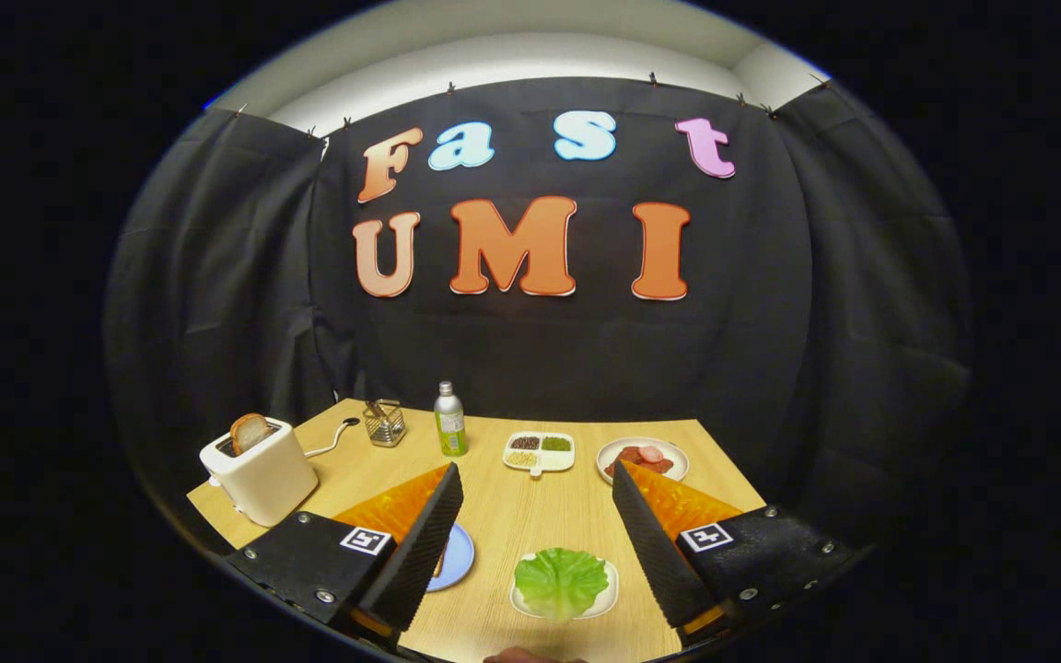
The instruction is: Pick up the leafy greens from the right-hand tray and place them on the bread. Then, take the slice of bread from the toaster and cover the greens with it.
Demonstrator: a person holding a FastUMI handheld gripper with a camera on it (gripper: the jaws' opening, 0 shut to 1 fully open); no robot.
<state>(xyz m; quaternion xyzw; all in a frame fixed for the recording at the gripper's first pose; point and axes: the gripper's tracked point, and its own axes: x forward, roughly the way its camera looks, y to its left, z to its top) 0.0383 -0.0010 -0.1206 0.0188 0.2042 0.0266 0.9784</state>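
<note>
I see the gripper [538, 529] spread wide, fingers well apart, nothing held between them. The left finger pad [425, 543] and the right finger pad [655, 543] frame a bare strip of the wooden table [503, 516].

The leafy greens [560, 580] lie between the fingers, low and near me, on a small white tray [606, 599]. The leaf is bright green, ruffled, and covers most of the tray. Neither finger touches it; each pad stands apart from the tray's sides.

A blue plate [459, 557] sits just beside the left finger, mostly hidden behind it. A sliver of something brownish shows at the finger's edge on that plate; I cannot tell if it is the bread.

The toaster [259, 479] is off to the left, beyond the left finger, cream-white, near the table's edge. A slice of bread [250, 431] stands upright in its slot, top half sticking out. A cord [328, 440] runs from the toaster toward the back.

Further back, beyond the fingers: a small wire basket [385, 424], a bottle with green label [449, 421] standing upright, a white divided dish [540, 451] with four compartments of seeds or spices, and a round plate of sliced meat [643, 458] to the right of it. All are well apart from the gripper.

At the near table edge, a bit of a hand [521, 657] shows below the tray.
</note>
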